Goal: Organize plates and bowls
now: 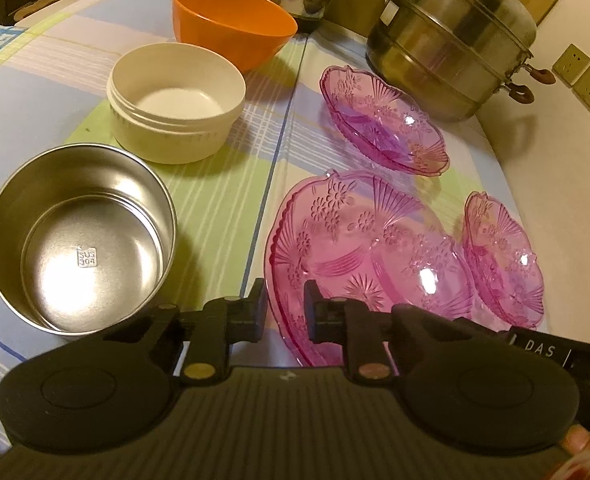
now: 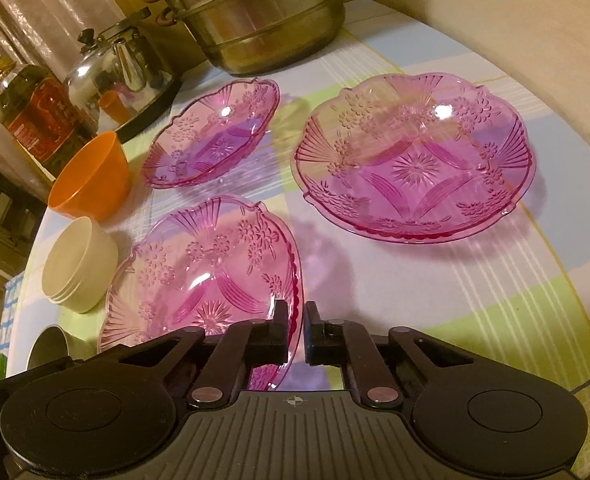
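Note:
Three pink glass plates lie on the checked tablecloth. The near pink plate (image 1: pixel 371 248) (image 2: pixel 211 276) is pinched at its rim by both grippers. My left gripper (image 1: pixel 285 308) is shut on its near left rim. My right gripper (image 2: pixel 296 330) is shut on its right rim. A second pink plate (image 1: pixel 503 256) (image 2: pixel 415 160) lies to the right, a third (image 1: pixel 383 120) (image 2: pixel 211 132) farther back. A steel bowl (image 1: pixel 81 236) (image 2: pixel 49 346), a white bowl (image 1: pixel 175 100) (image 2: pixel 79 264) and an orange bowl (image 1: pixel 231 24) (image 2: pixel 91 180) stand in a row on the left.
A large steel steamer pot (image 1: pixel 451 36) (image 2: pixel 255 12) stands at the back by the wall. A kettle (image 2: pixel 119 68) and an oil bottle (image 2: pixel 35 116) stand at the back left. The table edge (image 2: pixel 587 360) curves along the right.

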